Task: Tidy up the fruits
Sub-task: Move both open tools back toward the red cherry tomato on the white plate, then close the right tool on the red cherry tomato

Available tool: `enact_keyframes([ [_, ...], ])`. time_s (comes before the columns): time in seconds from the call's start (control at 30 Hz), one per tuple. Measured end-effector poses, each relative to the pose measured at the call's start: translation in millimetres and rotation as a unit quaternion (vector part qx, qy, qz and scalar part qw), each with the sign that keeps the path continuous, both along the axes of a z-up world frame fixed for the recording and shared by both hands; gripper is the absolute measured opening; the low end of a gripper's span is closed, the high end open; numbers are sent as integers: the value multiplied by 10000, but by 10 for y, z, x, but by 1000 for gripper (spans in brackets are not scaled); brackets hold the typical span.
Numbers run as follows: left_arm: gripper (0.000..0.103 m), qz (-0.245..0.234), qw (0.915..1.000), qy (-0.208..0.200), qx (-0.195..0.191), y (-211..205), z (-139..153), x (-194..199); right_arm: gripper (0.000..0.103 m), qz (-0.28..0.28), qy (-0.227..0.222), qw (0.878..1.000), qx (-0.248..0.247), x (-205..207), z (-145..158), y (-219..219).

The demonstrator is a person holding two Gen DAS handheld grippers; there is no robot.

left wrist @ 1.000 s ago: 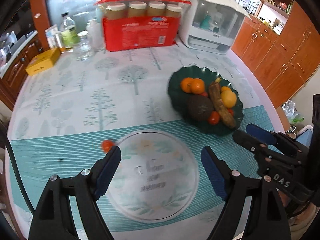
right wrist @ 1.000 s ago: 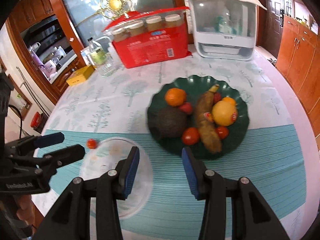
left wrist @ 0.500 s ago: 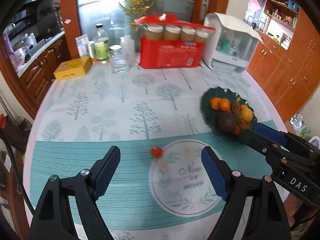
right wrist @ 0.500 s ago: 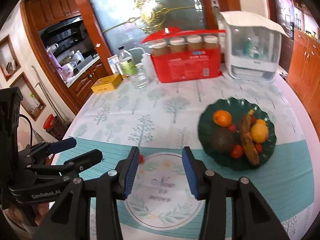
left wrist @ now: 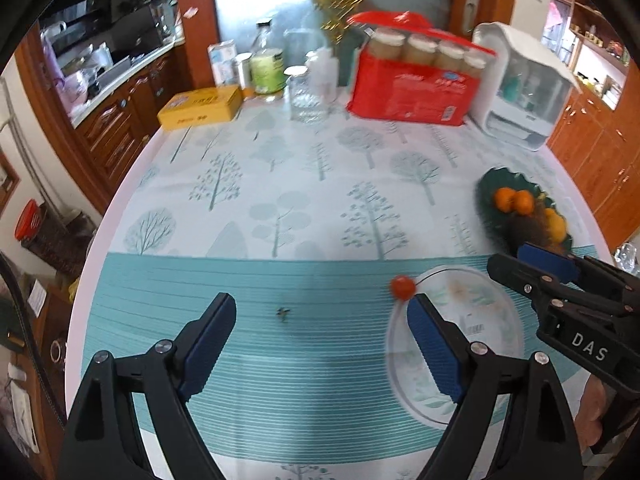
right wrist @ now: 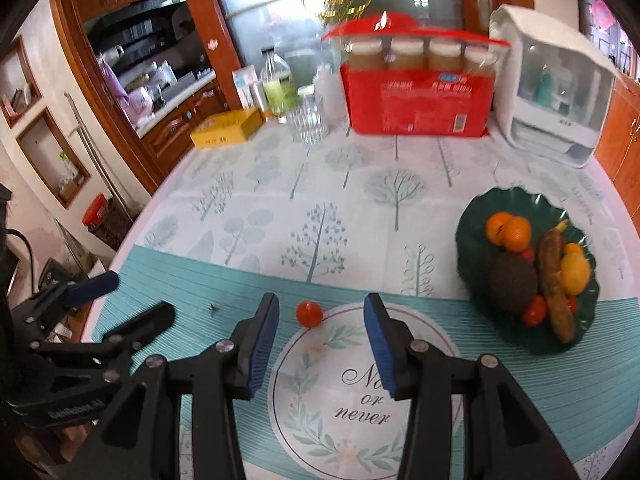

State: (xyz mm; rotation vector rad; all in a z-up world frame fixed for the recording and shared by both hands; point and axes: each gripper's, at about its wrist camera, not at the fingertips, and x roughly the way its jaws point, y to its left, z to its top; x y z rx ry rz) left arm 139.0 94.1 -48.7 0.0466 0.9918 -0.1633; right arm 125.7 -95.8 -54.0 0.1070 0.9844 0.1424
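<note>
A small red tomato (right wrist: 309, 313) lies alone on the teal tablecloth at the rim of a printed circle; it also shows in the left wrist view (left wrist: 402, 287). A dark green plate (right wrist: 476, 216) at the right holds oranges, a brown banana, a lemon, an avocado and small tomatoes; the plate also shows in the left wrist view (left wrist: 492, 182). My right gripper (right wrist: 321, 320) is open and empty, with the tomato just ahead between its fingers. My left gripper (left wrist: 322, 322) is open and empty, left of the tomato.
At the back of the table stand a red box of jars (right wrist: 416, 98), a white appliance (right wrist: 552, 100), a glass (right wrist: 308, 118), bottles (right wrist: 276, 88) and a yellow box (right wrist: 226, 132). The table's edge curves at left and right.
Both grippers have swung left and pulled back from the plate. The tomato now sits between the right gripper's fingers. Both stay open.
</note>
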Motion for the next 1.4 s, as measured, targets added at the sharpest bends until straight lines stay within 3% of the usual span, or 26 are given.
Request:
enact_keyframes([
  [0.23,87,122,9994,314,-10,179,-310,140,44,84,593,9982,19,161,-519,108],
  [0.63,87,88,9974,711,-87,164,-729,440,44,297,839,9960,-116,404,-937,282],
  [1.03,87,133,9954,948,7,132,-939,600,28,488,774,9956,-197,524,-1106,381],
  [1.4,87,159,9949,992,100,108,-956,615,26,544,695,9958,-231,488,-1089,412],
])
